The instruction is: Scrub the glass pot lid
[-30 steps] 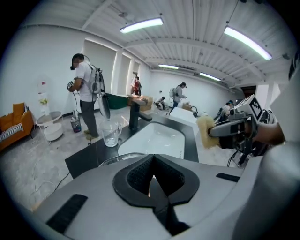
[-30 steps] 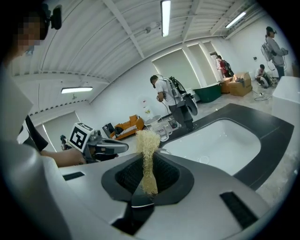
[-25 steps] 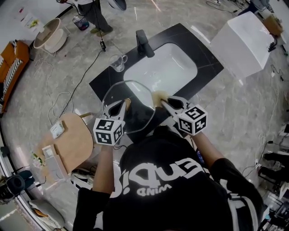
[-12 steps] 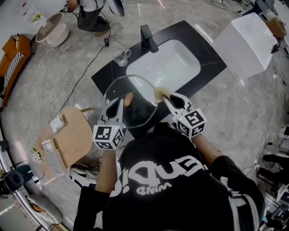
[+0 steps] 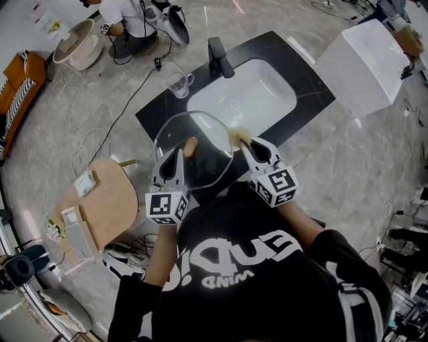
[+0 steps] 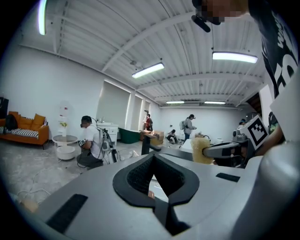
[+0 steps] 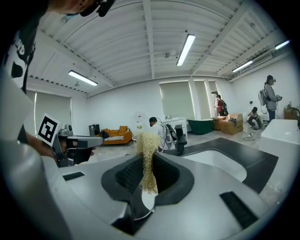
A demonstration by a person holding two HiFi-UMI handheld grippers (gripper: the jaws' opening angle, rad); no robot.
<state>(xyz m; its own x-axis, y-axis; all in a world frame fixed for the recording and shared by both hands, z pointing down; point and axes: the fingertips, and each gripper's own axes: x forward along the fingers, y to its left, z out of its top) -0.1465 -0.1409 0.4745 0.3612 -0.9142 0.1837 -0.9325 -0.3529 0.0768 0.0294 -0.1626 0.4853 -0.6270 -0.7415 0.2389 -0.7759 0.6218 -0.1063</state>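
**Lid lies left of the scrubber**

The left gripper (image 5: 182,153) is clamped tight on the glass lid (image 5: 204,130), holding it in the air over the near edge of the counter (image 5: 155,119), short of the sink (image 5: 249,100). At the lid's right rim sits the scrubber (image 5: 235,137) — pinched in the right gripper (image 5: 246,145) — so the stroke probably runs leftward across the glass.

There are two grippers, the left gripper (image 5: 179,155) and the right gripper (image 5: 245,144). There is one glass pot lid (image 5: 200,160), one yellow scrubber (image 5: 235,138), one white sink (image 5: 257,90), one black tap (image 5: 218,57) and one glass cup (image 5: 178,85). One wooden stool (image 5: 110,207) sits at eight o'clock, one big white box (image 5: 364,63) at two o'clock, one orange sofa (image 5: 20,93) at ten o'clock. The head view shows two people: one person (image 5: 247,280) at six o'clock, one crouching person (image 5: 127,17) at eleven o'clock
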